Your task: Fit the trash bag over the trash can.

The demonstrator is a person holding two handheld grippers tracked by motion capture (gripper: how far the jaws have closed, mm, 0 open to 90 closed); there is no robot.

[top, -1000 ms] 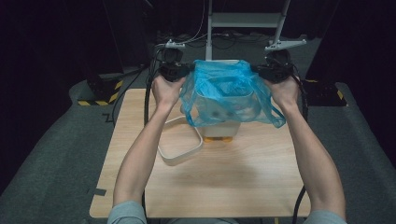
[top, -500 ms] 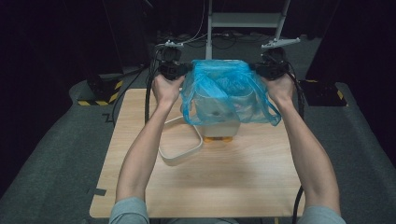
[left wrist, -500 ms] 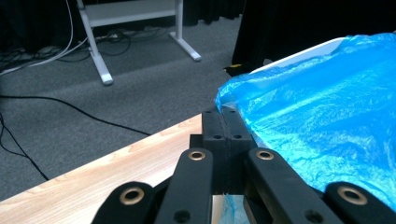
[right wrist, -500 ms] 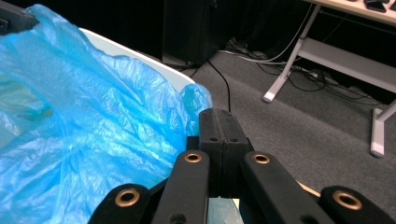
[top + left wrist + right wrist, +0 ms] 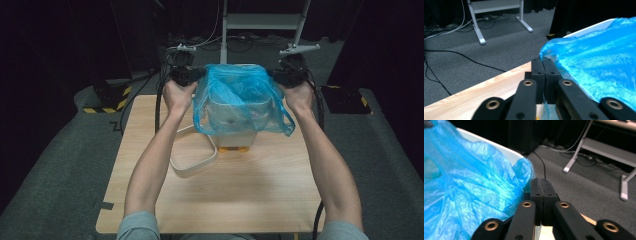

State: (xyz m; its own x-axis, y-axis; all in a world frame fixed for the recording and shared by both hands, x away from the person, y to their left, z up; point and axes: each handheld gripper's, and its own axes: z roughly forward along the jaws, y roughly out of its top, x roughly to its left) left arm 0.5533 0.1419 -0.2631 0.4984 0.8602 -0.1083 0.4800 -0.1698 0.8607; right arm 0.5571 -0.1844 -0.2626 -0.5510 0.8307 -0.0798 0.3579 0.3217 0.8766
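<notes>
A blue plastic bag [image 5: 240, 100] is stretched over the mouth of a white bin [image 5: 235, 115] standing at the far middle of the wooden table [image 5: 225, 200]. My left gripper [image 5: 197, 75] pinches the bag's left edge and my right gripper [image 5: 275, 75] pinches its right edge, both at rim height. In the left gripper view the jaws [image 5: 545, 62] stand together with blue film [image 5: 594, 65] caught between them. In the right gripper view the jaws [image 5: 542, 182] also meet beside the bag [image 5: 469, 190]. Both pairs of jaws have just been opening slightly, with the film still between them.
A white ring-shaped lid [image 5: 192, 160] lies on the table left of the bin. The bin's orange feet [image 5: 232, 149] show under it. Behind the table stands a white metal stand [image 5: 260, 22] on grey carpet, with cables [image 5: 454, 55] across the floor.
</notes>
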